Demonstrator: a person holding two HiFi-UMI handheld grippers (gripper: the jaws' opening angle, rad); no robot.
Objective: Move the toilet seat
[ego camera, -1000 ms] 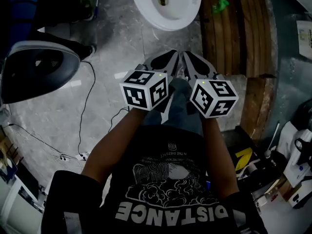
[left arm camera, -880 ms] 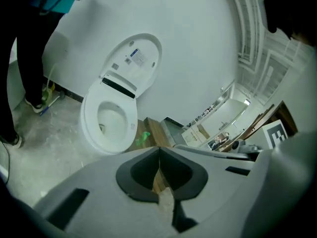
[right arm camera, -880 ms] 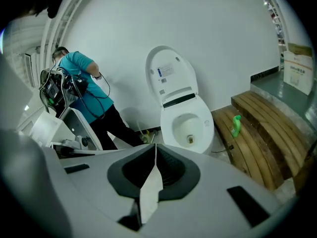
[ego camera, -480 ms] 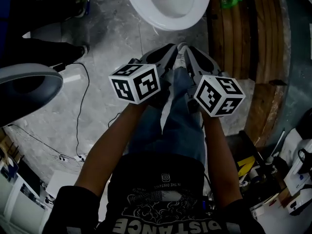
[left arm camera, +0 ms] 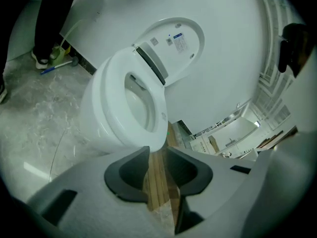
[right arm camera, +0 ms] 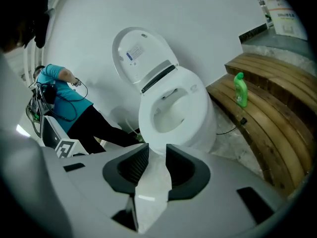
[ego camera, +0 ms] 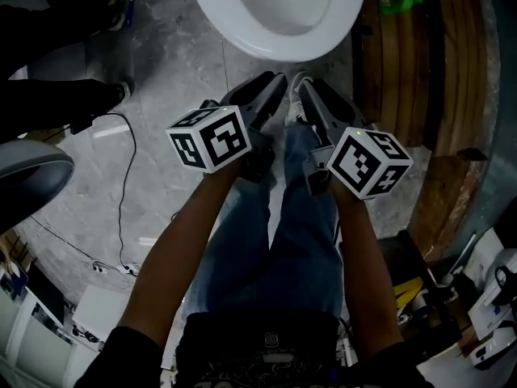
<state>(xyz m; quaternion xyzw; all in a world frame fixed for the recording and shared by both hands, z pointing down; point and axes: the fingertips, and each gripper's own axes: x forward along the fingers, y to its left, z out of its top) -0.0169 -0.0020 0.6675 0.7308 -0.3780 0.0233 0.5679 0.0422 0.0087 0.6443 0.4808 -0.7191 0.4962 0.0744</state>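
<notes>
A white toilet [ego camera: 275, 14] stands just ahead of me on the floor. Its seat ring [left arm camera: 159, 103] lies down on the bowl and the lid [left arm camera: 173, 46] stands raised against the wall. The right gripper view shows the same seat [right arm camera: 173, 108] and lid [right arm camera: 138, 53]. My left gripper [ego camera: 275, 83] and right gripper [ego camera: 307, 91] are held side by side, a short way in front of the bowl's front rim and not touching it. The jaws of both are opening. Nothing is between the left gripper [left arm camera: 157, 157] jaws or the right gripper [right arm camera: 157, 157] jaws.
A curved wooden platform [ego camera: 420, 79] runs along the toilet's right, with a green bottle [right arm camera: 240, 95] on it. A cable [ego camera: 121, 192] trails over the marble floor at left, near a grey rounded object [ego camera: 24, 176]. A person in a teal top [right arm camera: 59, 95] bends down at far left.
I have come closer to the toilet, so the bowl is larger at the top of the head view. Both grippers have moved forward toward its front rim.
</notes>
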